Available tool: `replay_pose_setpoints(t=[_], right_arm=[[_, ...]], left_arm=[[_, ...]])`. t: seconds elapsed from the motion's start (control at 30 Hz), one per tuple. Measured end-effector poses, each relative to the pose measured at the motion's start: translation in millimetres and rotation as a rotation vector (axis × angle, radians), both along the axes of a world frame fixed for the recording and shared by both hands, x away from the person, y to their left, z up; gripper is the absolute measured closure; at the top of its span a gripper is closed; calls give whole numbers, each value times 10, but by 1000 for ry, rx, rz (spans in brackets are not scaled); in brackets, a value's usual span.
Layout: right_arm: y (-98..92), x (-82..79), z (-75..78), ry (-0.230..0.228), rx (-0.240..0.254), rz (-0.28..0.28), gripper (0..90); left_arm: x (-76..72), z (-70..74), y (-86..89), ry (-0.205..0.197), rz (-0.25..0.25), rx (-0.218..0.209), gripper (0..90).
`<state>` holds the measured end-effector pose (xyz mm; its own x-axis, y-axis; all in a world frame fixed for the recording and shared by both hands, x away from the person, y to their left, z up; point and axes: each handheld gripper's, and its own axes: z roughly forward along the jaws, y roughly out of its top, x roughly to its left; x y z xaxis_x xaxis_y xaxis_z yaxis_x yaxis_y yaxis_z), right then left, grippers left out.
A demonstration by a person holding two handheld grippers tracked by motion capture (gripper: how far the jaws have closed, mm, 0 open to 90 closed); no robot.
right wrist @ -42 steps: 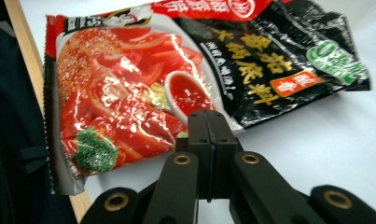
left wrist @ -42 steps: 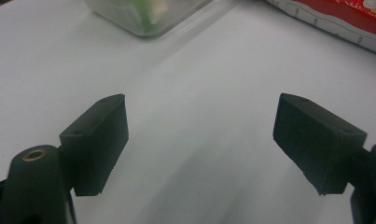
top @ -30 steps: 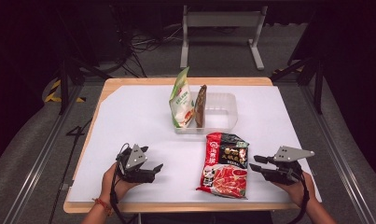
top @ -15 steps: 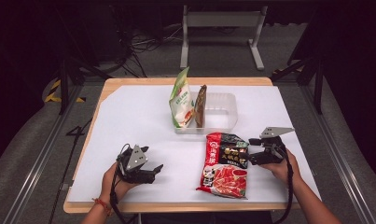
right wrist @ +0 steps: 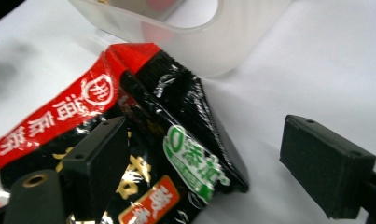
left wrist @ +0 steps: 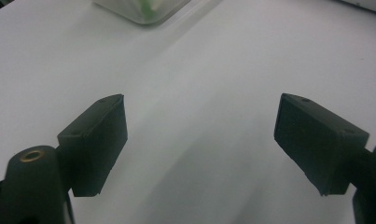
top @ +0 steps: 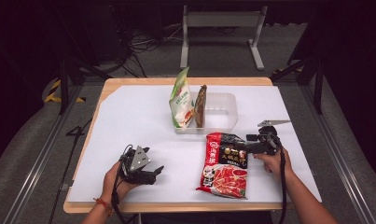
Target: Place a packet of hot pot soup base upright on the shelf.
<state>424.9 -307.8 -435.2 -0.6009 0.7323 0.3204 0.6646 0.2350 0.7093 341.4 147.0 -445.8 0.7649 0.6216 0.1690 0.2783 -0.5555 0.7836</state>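
Right gripper (top: 244,145) lower right of frame, jaws just opening wide, straddling black edge of glossy red-and-black snack packet (top: 224,164), pads clear, nothing gripped; packet flat, lower centre.

tray (top: 225,105) – far centre of table (top: 129,116) | two packets (top: 188,100) upright in tray's left end | flat packet (top: 225,163) lies just before tray | left gripper (top: 155,171) well left of it – right gripper (top: 239,145) at its right edge

We count three food packets: one red-and-black packet (top: 224,164) flat on the bench (top: 129,116), one green-and-white packet (top: 180,99) and one brown packet (top: 200,106) standing in the single clear tray (top: 223,108). We count two hand-held grippers, left (top: 155,171) and right (top: 239,145).
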Motion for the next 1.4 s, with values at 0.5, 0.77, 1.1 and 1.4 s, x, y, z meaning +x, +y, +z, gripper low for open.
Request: replay_pose_setpoints(t=[0.5, 0.77, 1.1, 1.4], right_arm=[[172, 37, -49, 69, 30, 49, 436], [143, 31, -53, 54, 63, 35, 656], [23, 8, 9, 19, 149, 128, 797], [-5, -105, 229, -36, 171, 182, 851]], left_arm=[[8, -24, -22, 0, -9, 21, 180], [15, -30, -10, -5, -6, 31, 176], [38, -6, 65, -30, 44, 4, 180], [37, 1, 92, -30, 54, -15, 184]])
